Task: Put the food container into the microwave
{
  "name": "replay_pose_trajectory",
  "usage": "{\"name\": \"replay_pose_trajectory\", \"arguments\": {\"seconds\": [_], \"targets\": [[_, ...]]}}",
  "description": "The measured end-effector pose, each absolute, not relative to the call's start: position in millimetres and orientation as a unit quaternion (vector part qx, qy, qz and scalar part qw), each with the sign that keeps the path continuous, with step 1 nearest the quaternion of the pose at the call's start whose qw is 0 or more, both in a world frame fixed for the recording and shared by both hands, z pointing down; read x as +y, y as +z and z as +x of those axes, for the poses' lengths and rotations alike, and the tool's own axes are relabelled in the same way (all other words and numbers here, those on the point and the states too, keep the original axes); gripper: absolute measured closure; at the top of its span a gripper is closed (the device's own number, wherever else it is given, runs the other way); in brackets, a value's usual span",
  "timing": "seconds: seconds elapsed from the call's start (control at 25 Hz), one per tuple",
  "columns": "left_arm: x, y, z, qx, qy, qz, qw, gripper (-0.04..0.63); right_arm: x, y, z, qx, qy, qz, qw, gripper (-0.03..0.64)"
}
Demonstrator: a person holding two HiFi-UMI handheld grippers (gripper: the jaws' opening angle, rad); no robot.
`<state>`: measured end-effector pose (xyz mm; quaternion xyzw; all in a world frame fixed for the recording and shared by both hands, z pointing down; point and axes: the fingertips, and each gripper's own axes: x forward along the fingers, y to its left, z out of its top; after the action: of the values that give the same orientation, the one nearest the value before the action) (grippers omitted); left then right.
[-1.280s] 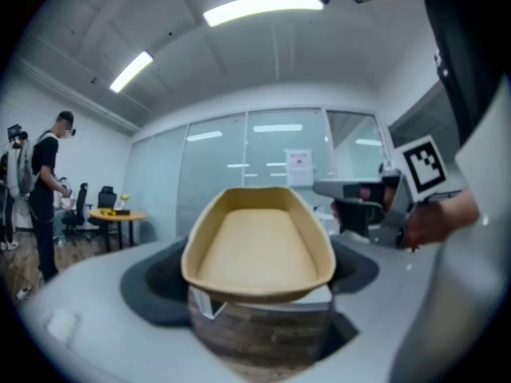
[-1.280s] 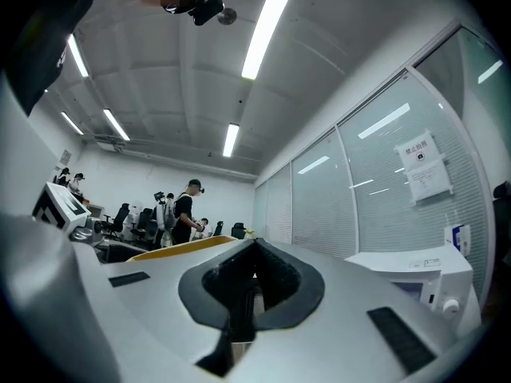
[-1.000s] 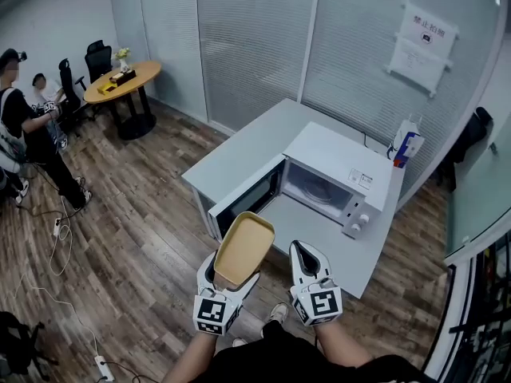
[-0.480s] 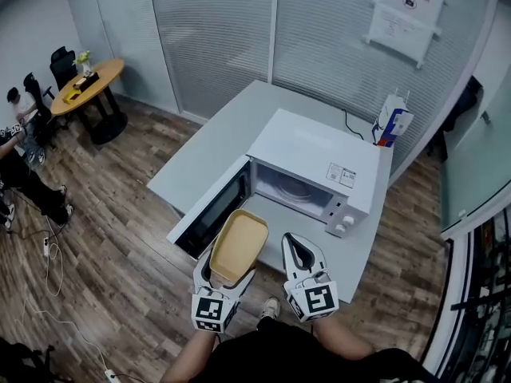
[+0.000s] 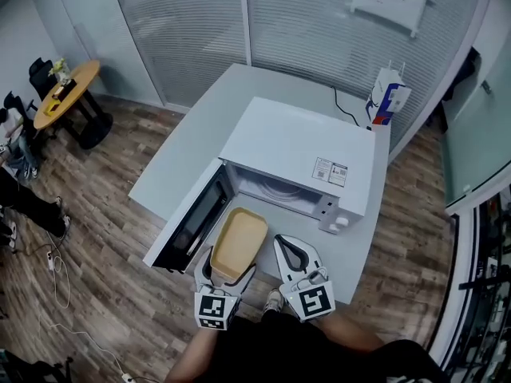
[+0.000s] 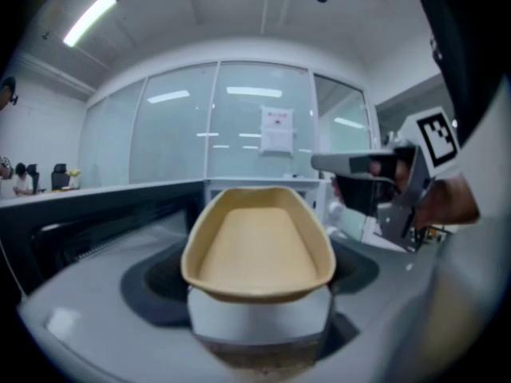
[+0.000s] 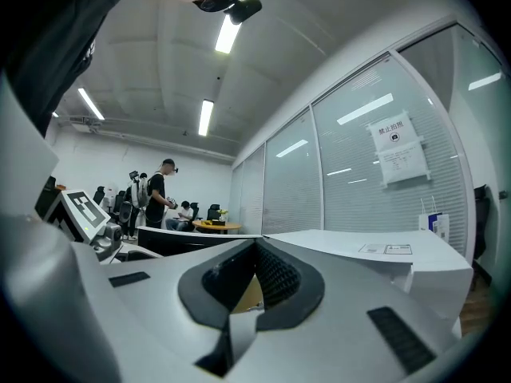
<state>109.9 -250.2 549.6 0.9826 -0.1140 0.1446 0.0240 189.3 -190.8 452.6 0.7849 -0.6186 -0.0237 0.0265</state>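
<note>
A shallow tan food container [image 5: 237,244] is held level in front of the open white microwave [image 5: 299,158], and my left gripper [image 5: 227,272] is shut on its near end. In the left gripper view the food container [image 6: 259,242] fills the centre above the jaws. The microwave door [image 5: 188,218] swings out to the left, showing the cavity [image 5: 267,190]. My right gripper [image 5: 291,246] hovers beside the container to its right, shut and holding nothing. Its jaws meet in the right gripper view, where the right gripper [image 7: 247,287] points past the microwave top [image 7: 359,250].
The microwave stands on a grey table [image 5: 200,138]. A blue and white carton [image 5: 387,100] sits at the table's back right. Glass walls with blinds run behind. On the left are a round wooden table [image 5: 68,94], office chairs and people [image 5: 12,166].
Both grippers and the container have come closer to the microwave's open front. The view has shifted forward, and the microwave now sits right ahead of the grippers.
</note>
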Motion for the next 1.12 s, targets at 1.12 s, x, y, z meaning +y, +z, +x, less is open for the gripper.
{"name": "replay_pose_trajectory", "arguments": {"seconds": [1.12], "targets": [[-304.3, 631.7, 262.3, -0.05, 0.187, 0.98, 0.044, 0.107, -188.8, 568.0, 282.3, -0.499, 0.101, 0.859, 0.057, 0.618]]}}
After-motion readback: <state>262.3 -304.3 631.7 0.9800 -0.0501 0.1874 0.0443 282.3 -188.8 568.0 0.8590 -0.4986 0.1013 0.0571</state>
